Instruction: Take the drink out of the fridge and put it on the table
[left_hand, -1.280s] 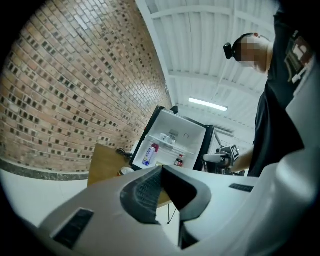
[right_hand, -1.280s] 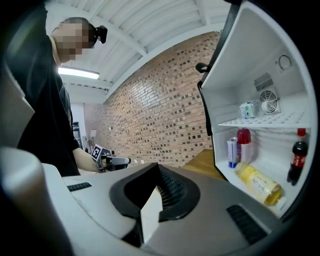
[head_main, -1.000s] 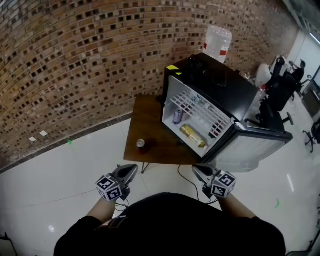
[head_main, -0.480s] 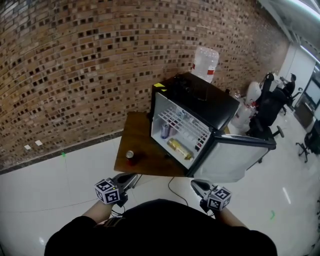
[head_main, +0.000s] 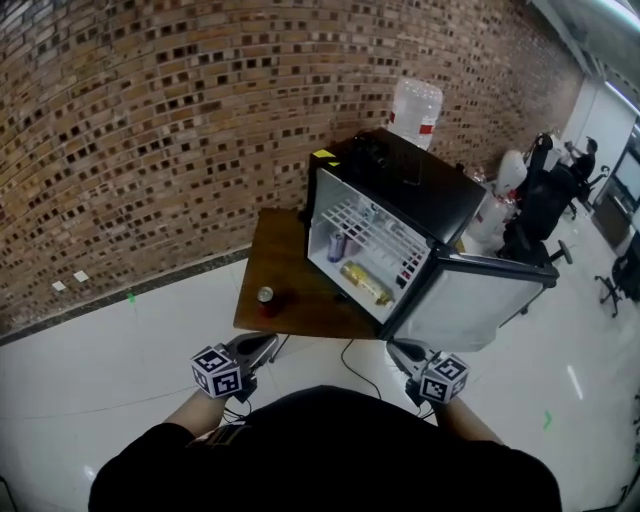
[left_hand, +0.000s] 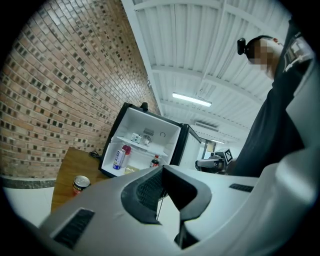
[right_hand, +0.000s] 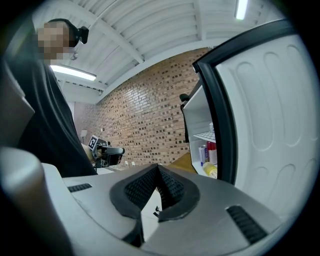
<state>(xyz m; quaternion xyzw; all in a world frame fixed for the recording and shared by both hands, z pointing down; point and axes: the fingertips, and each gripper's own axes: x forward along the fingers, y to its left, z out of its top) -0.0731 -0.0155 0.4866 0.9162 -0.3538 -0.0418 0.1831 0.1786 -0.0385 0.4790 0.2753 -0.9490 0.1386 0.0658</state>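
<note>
A black mini fridge (head_main: 410, 190) stands open on a low wooden table (head_main: 285, 250), its door (head_main: 465, 300) swung out to the right. On its shelves are a blue-and-white drink can (head_main: 337, 245) (left_hand: 119, 157), a yellow pack (head_main: 365, 283) and a small dark bottle (left_hand: 155, 161). A red can (head_main: 266, 296) (left_hand: 80, 183) stands on the table left of the fridge. My left gripper (head_main: 270, 342) (left_hand: 162, 168) is shut and empty, short of the table's near edge. My right gripper (head_main: 394, 347) (right_hand: 157, 167) is shut and empty, just below the door.
A brick wall (head_main: 150, 130) runs behind the table. A water jug (head_main: 413, 105) sits behind the fridge. A black cable (head_main: 350, 355) hangs from the table to the white floor. Office chairs (head_main: 545, 200) and gear stand at the right.
The head view has swayed a little, so fridge and table shifted in the picture. Both grippers stay shut and low in front of the body.
</note>
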